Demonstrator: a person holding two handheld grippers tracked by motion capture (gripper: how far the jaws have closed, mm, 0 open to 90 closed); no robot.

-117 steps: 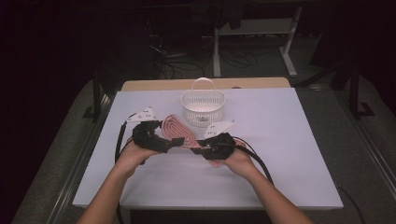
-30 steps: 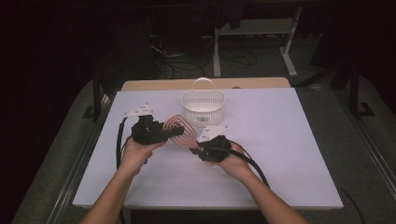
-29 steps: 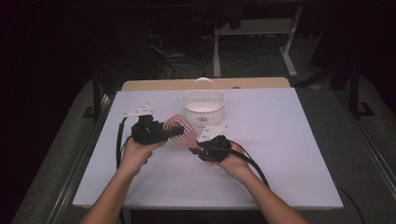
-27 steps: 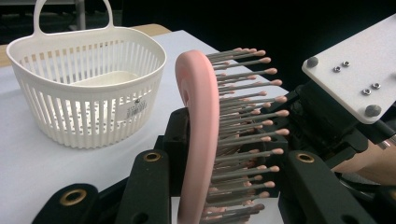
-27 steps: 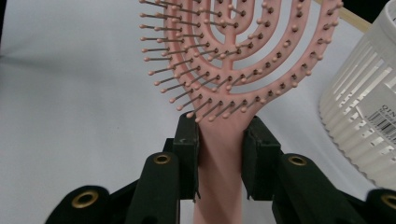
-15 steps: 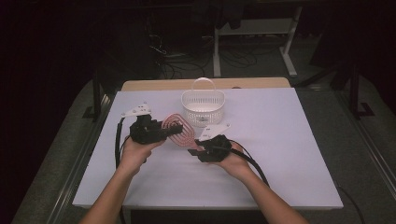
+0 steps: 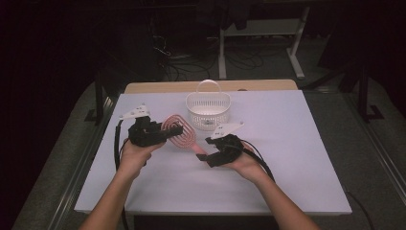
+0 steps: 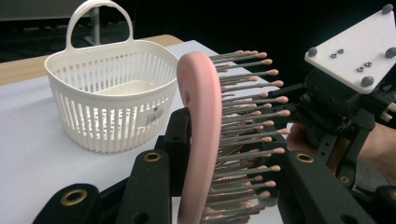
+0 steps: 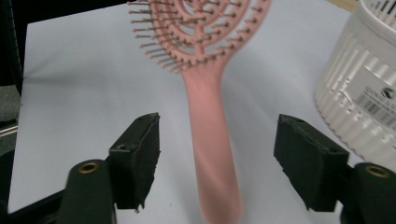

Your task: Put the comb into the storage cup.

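Hairbrush (image 7: 179, 134), light rigid plastic with springy bristles, hung above the mat left of the basket (image 7: 208, 109), left gripper (image 7: 167, 131) clamping its head, right gripper (image 9: 217, 158) spread wide around its smooth handle

Your worktop (image 7: 297, 158) is evenly lit from overhead, while the room behind it falls off into near darkness. Shadows under things are faint. In the right gripper view the hairbrush (image 9: 210, 116) is smeared by motion blur; in the left gripper view the basket (image 8: 112, 102) looks sharp.
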